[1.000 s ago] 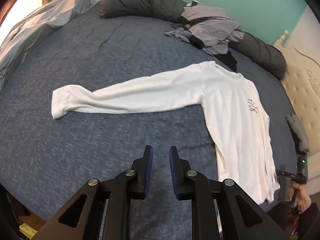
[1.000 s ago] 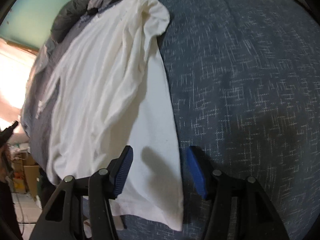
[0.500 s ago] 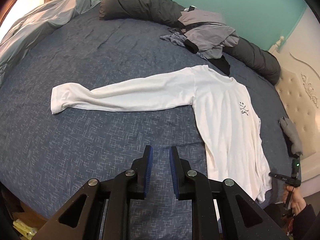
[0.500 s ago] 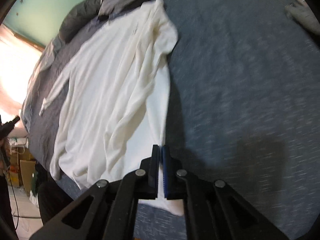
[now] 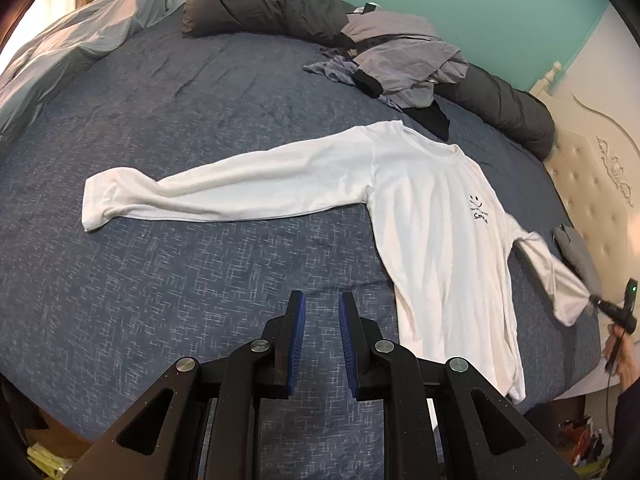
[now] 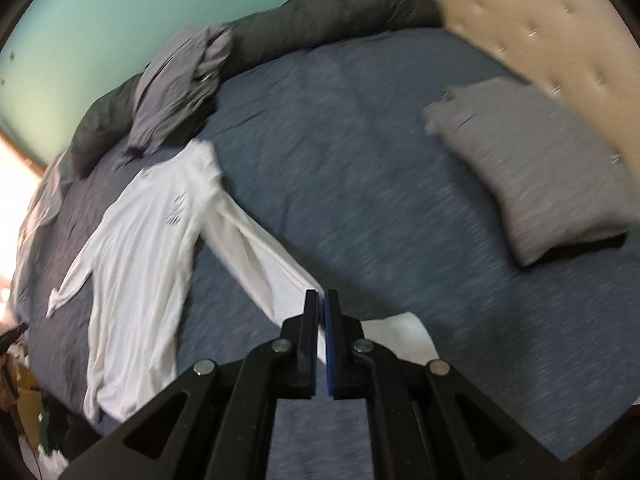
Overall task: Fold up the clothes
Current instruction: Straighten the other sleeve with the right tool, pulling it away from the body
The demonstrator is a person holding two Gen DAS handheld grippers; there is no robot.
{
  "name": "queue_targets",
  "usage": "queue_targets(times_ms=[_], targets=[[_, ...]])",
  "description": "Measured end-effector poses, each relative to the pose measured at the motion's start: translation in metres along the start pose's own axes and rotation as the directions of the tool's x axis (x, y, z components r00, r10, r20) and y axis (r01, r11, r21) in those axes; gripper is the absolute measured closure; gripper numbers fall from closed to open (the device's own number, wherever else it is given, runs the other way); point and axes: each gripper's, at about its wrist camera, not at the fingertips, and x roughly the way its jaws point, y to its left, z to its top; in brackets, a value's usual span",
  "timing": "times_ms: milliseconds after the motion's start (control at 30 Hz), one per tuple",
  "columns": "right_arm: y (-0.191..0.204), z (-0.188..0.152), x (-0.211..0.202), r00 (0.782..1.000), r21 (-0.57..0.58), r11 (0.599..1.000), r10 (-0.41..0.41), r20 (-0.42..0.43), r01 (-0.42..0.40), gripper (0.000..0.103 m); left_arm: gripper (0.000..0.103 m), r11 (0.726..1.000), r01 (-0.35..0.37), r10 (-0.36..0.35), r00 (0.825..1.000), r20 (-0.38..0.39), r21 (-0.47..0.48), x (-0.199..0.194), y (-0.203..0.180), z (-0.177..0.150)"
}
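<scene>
A white long-sleeve shirt [image 5: 436, 216] with a small black print lies face up on the blue bed [image 5: 192, 128]. One sleeve [image 5: 224, 188] stretches flat to the left. My left gripper [image 5: 322, 308] hovers over bare bedding near the shirt's hem, fingers slightly apart and holding nothing. My right gripper [image 6: 321, 300] is shut on the cuff end of the other sleeve [image 6: 260, 252], drawn out sideways from the shirt body [image 6: 148, 240]. In the left wrist view that gripper [image 5: 600, 304] shows at the right edge, gripping the sleeve, held by a hand.
A pile of grey and dark clothes [image 5: 400, 60] sits at the far side beside a long dark bolster [image 5: 272, 8]. A folded grey garment [image 6: 532, 176] lies near the padded cream headboard [image 6: 540, 20]. A light blue blanket [image 5: 68, 52] is bunched at the far left.
My right gripper, shut on the sleeve end, has pulled the sleeve out from over the shirt body toward the headboard side. The left gripper has barely moved.
</scene>
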Motion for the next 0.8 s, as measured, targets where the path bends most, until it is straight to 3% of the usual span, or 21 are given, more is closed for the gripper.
queue_targets(times_ms=[167, 567, 800], targets=[[-0.013, 0.027, -0.005, 0.997, 0.025, 0.999, -0.048, 0.058, 0.046, 0.101, 0.084, 1.0, -0.004, 0.004, 1.0, -0.017, 0.005, 0.01, -0.007, 0.001], [-0.053, 0.071, 0.02, 0.985, 0.038, 0.986, -0.165, 0.052, 0.163, 0.101, 0.084, 1.0, -0.017, 0.018, 0.998, -0.052, 0.023, 0.028, -0.018, 0.006], [-0.058, 0.077, 0.039, 0.965, 0.025, 0.968, -0.252, 0.068, 0.25, 0.098, 0.084, 1.0, 0.001, 0.001, 0.997, -0.084, 0.026, 0.046, -0.024, 0.009]])
